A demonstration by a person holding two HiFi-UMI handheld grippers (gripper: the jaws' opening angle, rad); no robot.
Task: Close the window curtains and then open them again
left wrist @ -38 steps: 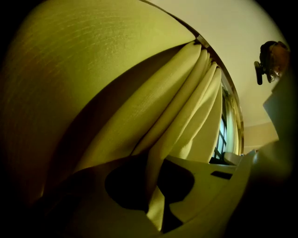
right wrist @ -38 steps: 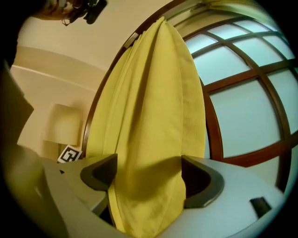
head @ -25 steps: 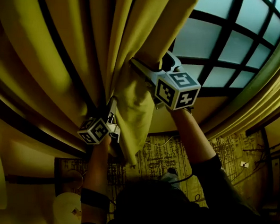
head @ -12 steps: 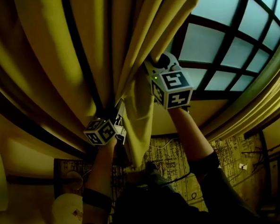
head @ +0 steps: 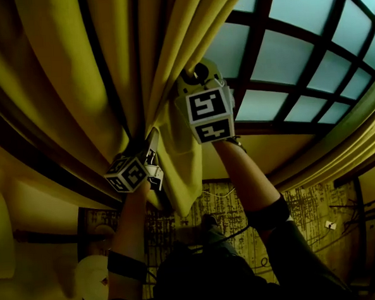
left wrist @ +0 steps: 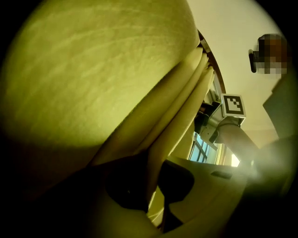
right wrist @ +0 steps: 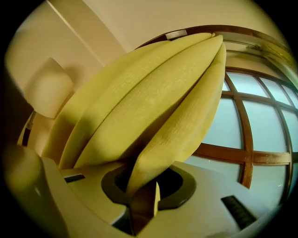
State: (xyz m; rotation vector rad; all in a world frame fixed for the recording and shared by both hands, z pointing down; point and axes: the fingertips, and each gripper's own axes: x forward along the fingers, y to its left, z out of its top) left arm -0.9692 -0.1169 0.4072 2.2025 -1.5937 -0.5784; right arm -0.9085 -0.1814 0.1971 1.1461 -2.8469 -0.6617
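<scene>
A yellow curtain (head: pixel 75 70) hangs in thick folds over the left of the window (head: pixel 295 51). My left gripper (head: pixel 150 145) is shut on a lower fold of the curtain's edge. In the left gripper view, cloth (left wrist: pixel 102 79) passes between the dark pads of the left gripper (left wrist: pixel 151 186). My right gripper (head: pixel 182 83) is higher on the same edge, its jaws closing with a fold pinched between them. The right gripper view shows the curtain (right wrist: pixel 158 102) narrowing into the right gripper (right wrist: pixel 144 195). The right gripper's fingertips are hidden by cloth in the head view.
The window's brown wooden grid (right wrist: pixel 244 139) and frosted panes lie to the right. A second curtain (head: pixel 345 136) hangs at the far right. A pale lampshade (right wrist: pixel 46 88) stands left of the curtain. A patterned rug (head: pixel 223 207) covers the floor below.
My right gripper has rolled, shifted left and a little up, and closed its jaws on the curtain edge. The curtain edge has shifted left with it. My left gripper keeps its grip.
</scene>
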